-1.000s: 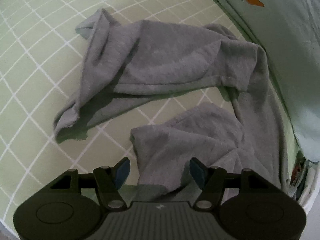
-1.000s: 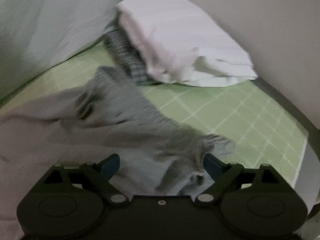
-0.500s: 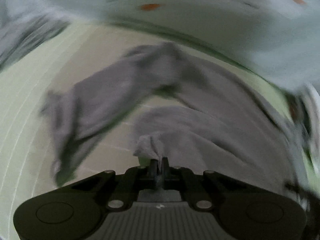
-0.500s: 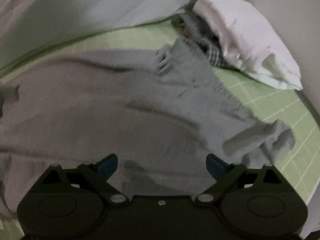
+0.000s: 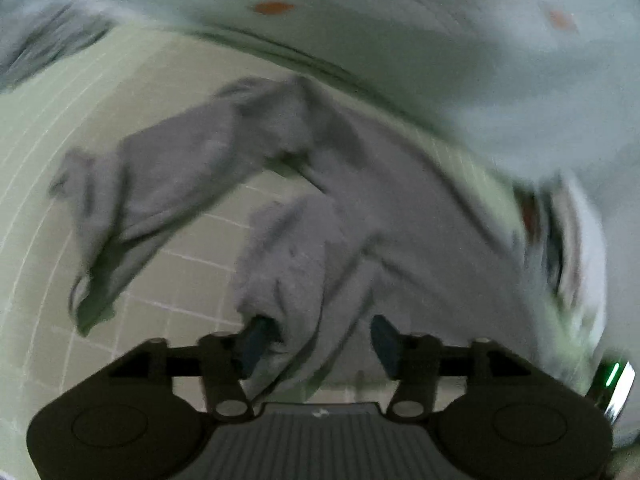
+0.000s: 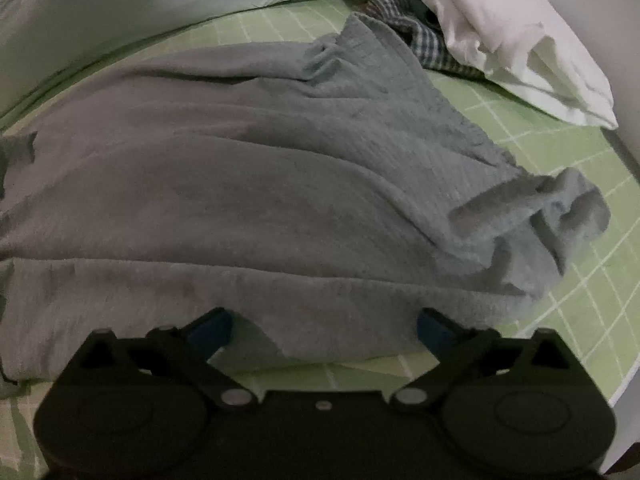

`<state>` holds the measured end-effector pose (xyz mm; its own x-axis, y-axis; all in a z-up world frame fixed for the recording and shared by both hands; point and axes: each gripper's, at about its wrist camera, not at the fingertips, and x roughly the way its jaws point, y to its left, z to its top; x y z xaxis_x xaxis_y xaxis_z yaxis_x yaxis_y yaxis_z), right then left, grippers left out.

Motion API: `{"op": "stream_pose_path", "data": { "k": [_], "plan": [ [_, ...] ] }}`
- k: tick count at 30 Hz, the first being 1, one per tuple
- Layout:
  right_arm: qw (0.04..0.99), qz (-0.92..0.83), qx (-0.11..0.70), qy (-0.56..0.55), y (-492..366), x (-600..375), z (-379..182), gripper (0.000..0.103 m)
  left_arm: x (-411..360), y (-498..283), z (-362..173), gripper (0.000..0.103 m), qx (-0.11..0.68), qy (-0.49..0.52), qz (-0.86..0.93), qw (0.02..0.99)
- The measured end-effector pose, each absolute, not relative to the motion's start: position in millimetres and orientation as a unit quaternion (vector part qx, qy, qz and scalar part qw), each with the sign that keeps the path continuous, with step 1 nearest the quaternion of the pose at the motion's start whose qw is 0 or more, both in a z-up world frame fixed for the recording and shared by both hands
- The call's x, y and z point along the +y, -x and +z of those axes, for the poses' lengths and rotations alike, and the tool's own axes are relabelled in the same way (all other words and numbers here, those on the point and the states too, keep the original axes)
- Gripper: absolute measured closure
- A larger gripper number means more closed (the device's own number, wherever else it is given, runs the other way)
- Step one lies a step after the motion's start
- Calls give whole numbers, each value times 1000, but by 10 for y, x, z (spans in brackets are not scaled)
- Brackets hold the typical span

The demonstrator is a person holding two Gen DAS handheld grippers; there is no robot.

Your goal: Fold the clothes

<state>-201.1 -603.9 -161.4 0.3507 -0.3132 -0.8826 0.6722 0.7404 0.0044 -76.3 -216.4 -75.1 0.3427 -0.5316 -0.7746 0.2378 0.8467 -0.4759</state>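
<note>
We have let go: our left gripper (image 5: 318, 340), clamped on the grey garment (image 5: 360, 208) half a second ago, now gapes over its lower-centre fold; right gripper (image 6: 324, 330) stays open, garment (image 6: 248, 184) spread unfolded on the bed (image 6: 568, 308).

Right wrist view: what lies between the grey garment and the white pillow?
In the right wrist view, a checked cloth lies between the grey garment and the white pillow, partly tucked under the pillow.
</note>
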Motion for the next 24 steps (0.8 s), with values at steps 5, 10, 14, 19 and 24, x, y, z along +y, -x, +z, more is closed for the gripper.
{"op": "stream_pose_path", "data": {
  "k": [5, 10, 14, 19, 24],
  "plan": [
    [806, -306, 474, -180, 1968, -6045, -1630, 0, -1995, 474, -743, 42, 517, 203, -196, 808],
    [815, -308, 459, -176, 1924, -6060, -1643, 0, -2184, 139, -965, 41, 536, 178, -189, 803],
    [818, -314, 449, -174, 1889, -6059, -1650, 0, -2388, -130, -1172, 41, 557, 156, -192, 793],
    [823, -323, 435, -172, 1861, -6047, -1654, 0, -2719, -350, -1289, 42, 571, 112, -209, 786],
    [823, -332, 426, -173, 1849, -6036, -1657, 0, -2888, -428, -1331, 99, 575, 69, -214, 787]
  ]
}}
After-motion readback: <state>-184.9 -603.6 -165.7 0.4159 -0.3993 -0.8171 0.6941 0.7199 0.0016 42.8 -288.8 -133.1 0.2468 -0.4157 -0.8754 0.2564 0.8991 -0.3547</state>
